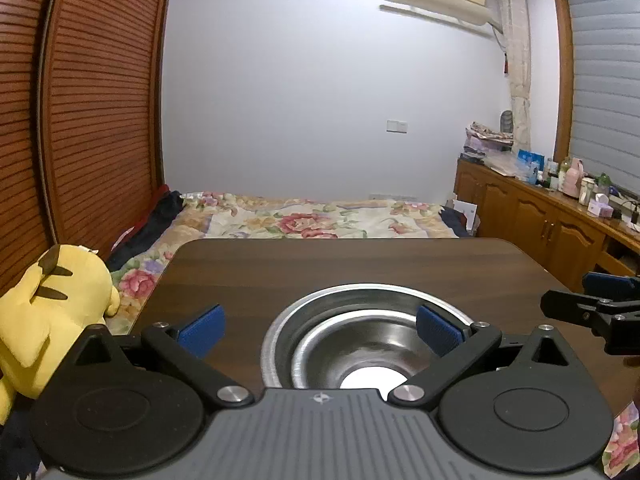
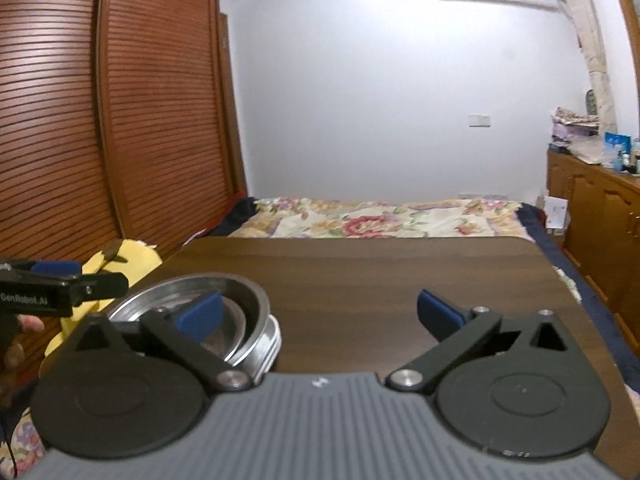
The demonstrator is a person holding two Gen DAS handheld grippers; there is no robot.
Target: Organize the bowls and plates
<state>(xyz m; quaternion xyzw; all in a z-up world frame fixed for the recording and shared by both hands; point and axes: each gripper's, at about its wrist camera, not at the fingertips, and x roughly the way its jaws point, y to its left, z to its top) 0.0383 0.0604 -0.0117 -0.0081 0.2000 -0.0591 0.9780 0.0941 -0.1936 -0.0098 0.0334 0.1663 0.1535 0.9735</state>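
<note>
Your left gripper (image 1: 320, 330) is open wide, and its two blue pads (image 1: 202, 330) hold nothing. In the left wrist view, the shiny round metal bowls (image 1: 360, 340) sit low in the middle of the frame, on the dark brown wooden table (image 1: 360, 264). One bowl sits inside another. The right blue pad hangs over the bowl rim, but you cannot tell if it touches. Your right gripper (image 2: 320, 312) is open wide too, and it holds nothing. In the right wrist view, the bowls (image 2: 248, 308) are at the lower left, behind the left blue pad (image 2: 200, 316), and only bare table shows between the pads. The other gripper pokes in at the left edge of that view. A soft yellow plush toy (image 1: 52, 312) sits at the lower left of the left wrist view, beside the table. A bed with a flower blanket (image 1: 312, 220) lies past the table.
</note>
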